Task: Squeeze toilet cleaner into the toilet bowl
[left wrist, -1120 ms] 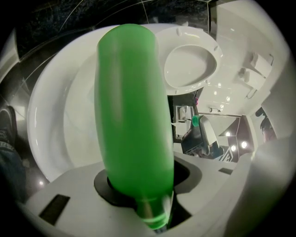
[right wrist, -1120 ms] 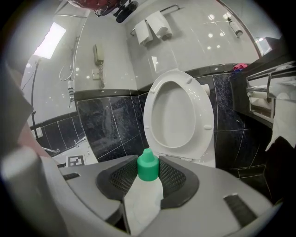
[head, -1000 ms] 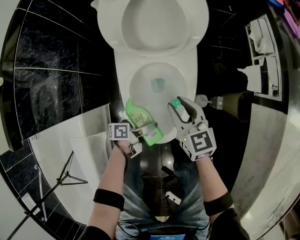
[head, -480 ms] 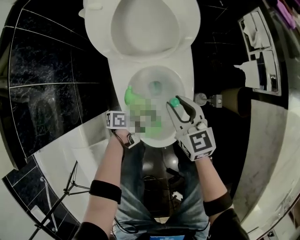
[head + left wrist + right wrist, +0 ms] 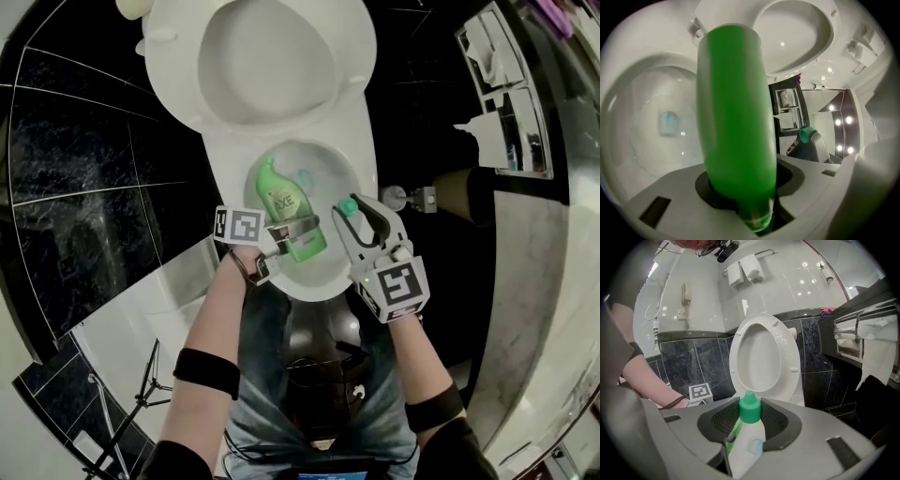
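Black wall tiles [image 5: 84, 187] surround a white toilet whose seat [image 5: 253, 56] is raised toward 12 o'clock in the head view. Over the toilet bowl [image 5: 323, 281], the left gripper [image 5: 298, 228] is clamped across the lower body of a green toilet cleaner bottle [image 5: 279, 199], which lies with its neck pointing to 12 o'clock above the water. At 3 o'clock of the bottle, close beside it over the bowl's rim, the right gripper [image 5: 361, 217] pinches a small white piece topped with a green cap [image 5: 348, 205], cap end out past the jaws. A paper holder [image 5: 487, 56] hangs at 2 o'clock.
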Tool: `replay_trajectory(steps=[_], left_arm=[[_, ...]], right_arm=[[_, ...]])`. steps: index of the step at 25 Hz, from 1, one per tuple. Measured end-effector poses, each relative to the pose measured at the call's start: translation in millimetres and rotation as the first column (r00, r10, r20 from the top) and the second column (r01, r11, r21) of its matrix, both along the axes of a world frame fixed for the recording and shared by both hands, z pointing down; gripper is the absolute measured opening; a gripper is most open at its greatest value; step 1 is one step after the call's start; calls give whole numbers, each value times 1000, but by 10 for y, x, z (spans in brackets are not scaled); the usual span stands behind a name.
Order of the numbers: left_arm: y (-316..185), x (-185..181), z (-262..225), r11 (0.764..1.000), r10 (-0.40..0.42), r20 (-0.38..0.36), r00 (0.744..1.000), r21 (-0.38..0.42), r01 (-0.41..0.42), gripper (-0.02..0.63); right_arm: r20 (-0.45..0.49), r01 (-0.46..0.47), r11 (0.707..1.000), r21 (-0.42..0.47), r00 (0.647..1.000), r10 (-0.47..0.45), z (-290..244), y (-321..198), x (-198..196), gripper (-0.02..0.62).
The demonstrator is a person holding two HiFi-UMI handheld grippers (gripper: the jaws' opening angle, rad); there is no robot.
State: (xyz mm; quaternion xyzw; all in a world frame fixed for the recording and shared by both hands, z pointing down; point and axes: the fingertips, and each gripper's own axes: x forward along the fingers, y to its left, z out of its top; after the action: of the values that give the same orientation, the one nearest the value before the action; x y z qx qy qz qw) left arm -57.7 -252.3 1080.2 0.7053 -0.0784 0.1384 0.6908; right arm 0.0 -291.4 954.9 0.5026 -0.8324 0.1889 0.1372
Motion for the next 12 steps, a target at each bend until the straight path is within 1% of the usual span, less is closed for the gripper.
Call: replay_trajectory(steps=[3,5,7,9,12], left_arm=[[49,64,24,998,45,34,998,41,-46,192],[90,102,16,992,78,56,995,91,-83,192],[150,129,8,980,111,89,990,154,-124,192],[205,147,2,957,135,136,982,238,-164,193],[236,181,-50,906,122,208,971,376,-194,192]], right_arm=[[-3,-6,1000,2,1000,6,-16,1,36,155],[-5,-8,1000,4,1000,8,-39,10,58,155],[-8,-9,1000,3,1000,9,-65,33,79,155],[-7,-8,1000,4,1000,8,-101,56,98,155],[-2,-8,1000,15,1000,8,-181,82,145,155]])
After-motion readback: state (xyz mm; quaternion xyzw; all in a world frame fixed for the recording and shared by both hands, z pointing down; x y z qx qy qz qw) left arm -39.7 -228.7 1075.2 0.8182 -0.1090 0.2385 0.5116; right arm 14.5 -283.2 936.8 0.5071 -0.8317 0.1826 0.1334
